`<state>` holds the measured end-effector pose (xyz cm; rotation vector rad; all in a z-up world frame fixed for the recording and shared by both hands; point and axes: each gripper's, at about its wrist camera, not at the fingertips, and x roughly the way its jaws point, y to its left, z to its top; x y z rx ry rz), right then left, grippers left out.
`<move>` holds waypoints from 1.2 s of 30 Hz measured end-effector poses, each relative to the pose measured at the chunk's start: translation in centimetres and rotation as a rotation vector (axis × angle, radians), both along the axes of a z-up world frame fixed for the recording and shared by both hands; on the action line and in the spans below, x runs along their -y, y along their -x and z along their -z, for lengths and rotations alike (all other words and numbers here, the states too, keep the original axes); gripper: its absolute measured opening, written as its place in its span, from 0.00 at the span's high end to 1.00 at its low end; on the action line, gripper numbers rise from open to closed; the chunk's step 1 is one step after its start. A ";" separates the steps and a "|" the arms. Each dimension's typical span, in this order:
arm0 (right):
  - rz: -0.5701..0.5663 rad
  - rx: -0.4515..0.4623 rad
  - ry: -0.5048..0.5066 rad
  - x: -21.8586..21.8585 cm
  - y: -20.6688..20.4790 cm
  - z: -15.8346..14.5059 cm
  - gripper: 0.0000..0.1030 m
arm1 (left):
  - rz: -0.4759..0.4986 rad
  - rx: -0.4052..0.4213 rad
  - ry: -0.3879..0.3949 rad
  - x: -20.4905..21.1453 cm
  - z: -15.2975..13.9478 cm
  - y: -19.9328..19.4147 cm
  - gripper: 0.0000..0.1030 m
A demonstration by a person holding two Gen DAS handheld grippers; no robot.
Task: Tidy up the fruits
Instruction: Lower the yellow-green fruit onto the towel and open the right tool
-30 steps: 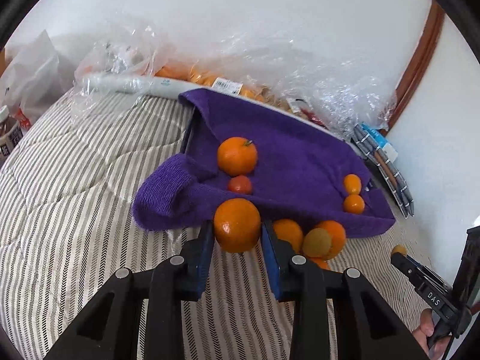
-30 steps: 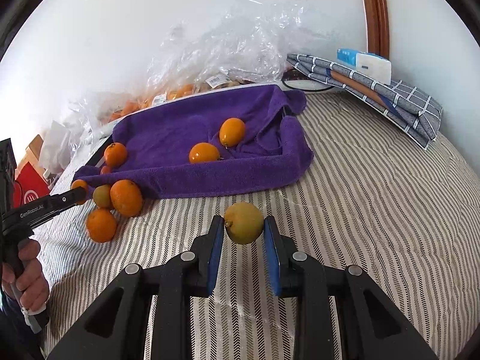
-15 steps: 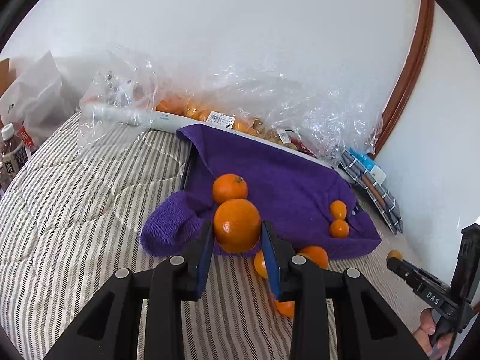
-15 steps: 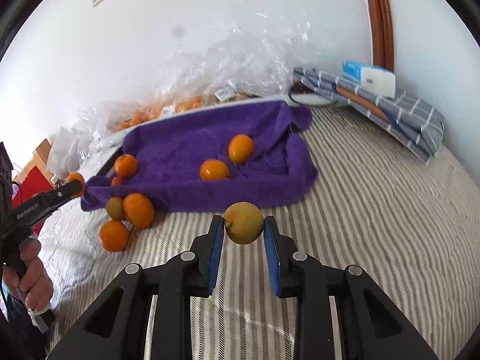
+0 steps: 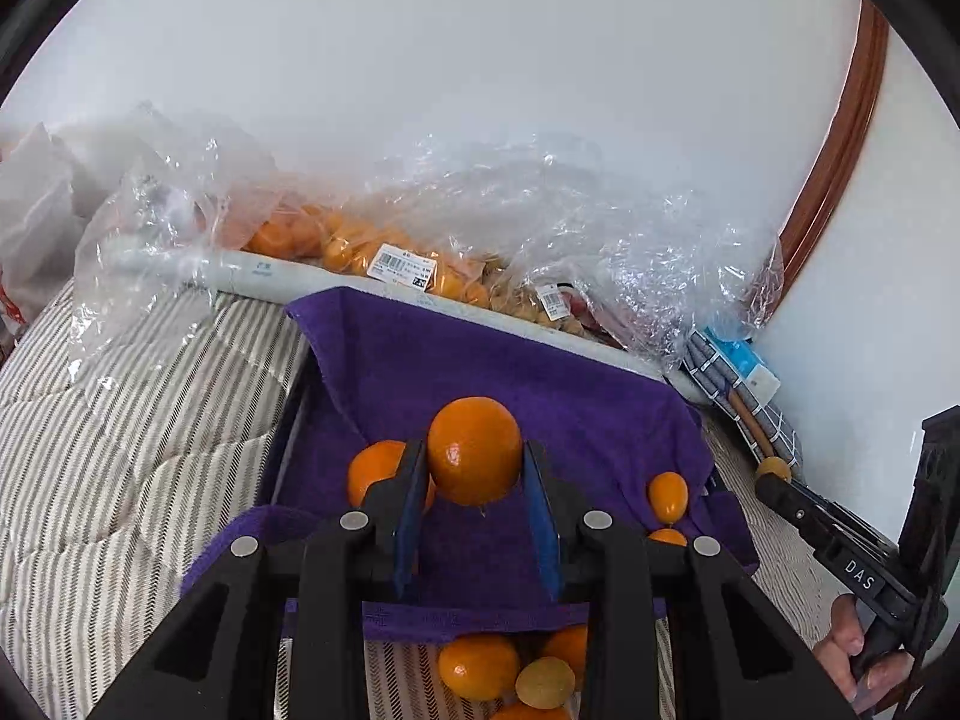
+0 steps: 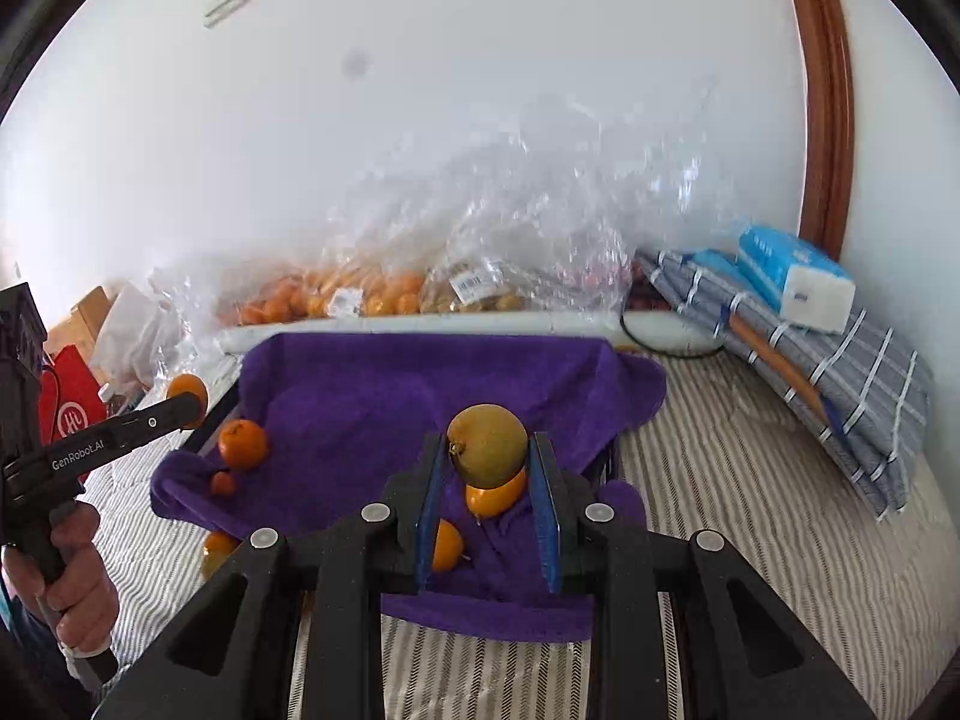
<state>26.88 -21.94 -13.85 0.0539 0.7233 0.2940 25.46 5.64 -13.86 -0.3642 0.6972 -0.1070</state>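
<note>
Both grippers have come forward over the purple towel (image 5: 540,396) since 1 second ago. The left gripper (image 5: 474,480) pinches an orange (image 5: 474,450) above it; the right gripper (image 6: 487,474) pinches a yellow-green fruit (image 6: 487,444) (previously over the striped bed (image 6: 750,510)).

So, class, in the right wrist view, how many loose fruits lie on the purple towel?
4. On the purple towel: a big orange at left, a small reddish fruit below it, an upper orange and lower orange behind the right gripper. Others may be hidden.
</note>
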 end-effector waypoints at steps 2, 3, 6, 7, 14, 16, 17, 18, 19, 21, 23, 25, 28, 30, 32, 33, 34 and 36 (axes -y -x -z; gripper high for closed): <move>-0.016 -0.035 0.011 0.1 -0.7 1.4 0.74 | 0.017 -0.015 -0.005 0.3 0.9 -0.1 0.71; -0.019 -0.041 0.020 0.2 -0.9 1.8 0.74 | 0.033 -0.029 -0.016 0.6 1.3 -0.2 0.71; -0.036 -0.086 0.039 -0.1 -1.4 3.5 0.74 | 0.049 -0.055 -0.008 0.6 2.1 -0.5 0.71; -0.031 -0.098 0.048 -0.2 -1.5 3.8 0.74 | 0.054 -0.067 0.001 0.6 2.3 -0.6 0.71; -0.034 -0.189 0.074 -0.9 -2.6 6.3 0.74 | 0.084 -0.096 -0.008 1.5 3.0 -0.8 0.71; -0.039 -0.199 0.054 -0.8 -2.6 6.3 0.74 | 0.091 -0.097 -0.015 1.7 3.0 -0.7 0.71; -0.042 -0.204 0.047 -0.7 -2.6 6.3 0.74 | 0.094 -0.098 -0.018 1.8 3.0 -0.7 0.71; -0.041 -0.208 0.047 -0.6 -2.7 6.3 0.73 | 0.099 -0.102 -0.023 1.9 3.0 -0.7 0.71; -0.041 -0.209 0.046 -0.6 -2.7 6.3 0.73 | 0.105 -0.109 -0.030 2.1 3.1 -0.8 0.71; -0.044 -0.207 0.043 -0.5 -2.6 6.2 0.72 | 0.112 -0.119 -0.050 2.4 3.3 -1.1 0.71; -0.048 -0.202 0.035 -0.5 -2.5 6.1 0.70 | 0.114 -0.115 -0.081 2.8 3.3 -1.0 0.71; -0.050 -0.192 0.026 -0.4 -2.5 5.9 0.68 | 0.118 -0.118 -0.095 2.9 3.3 -1.1 0.71; -0.046 -0.173 0.016 -0.2 -2.4 5.5 0.66 | 0.117 -0.120 -0.088 2.7 3.3 -1.1 0.71; -0.041 -0.162 0.007 0.1 -2.3 5.2 0.65 | 0.118 -0.121 -0.092 2.7 3.3 -1.2 0.71; -0.034 -0.156 -0.004 0.4 -2.3 5.1 0.65 | 0.118 -0.120 -0.096 2.8 3.3 -1.2 0.71; -0.031 -0.155 -0.007 0.5 -2.4 5.1 0.64 | 0.120 -0.120 -0.097 2.8 3.3 -1.2 0.71; -0.025 -0.154 -0.010 0.7 -2.4 5.1 0.64 | 0.122 -0.121 -0.096 2.8 3.3 -1.2 0.70; -0.015 -0.157 -0.016 0.9 -2.5 5.2 0.64 | 0.125 -0.125 -0.083 2.7 3.3 -1.2 0.70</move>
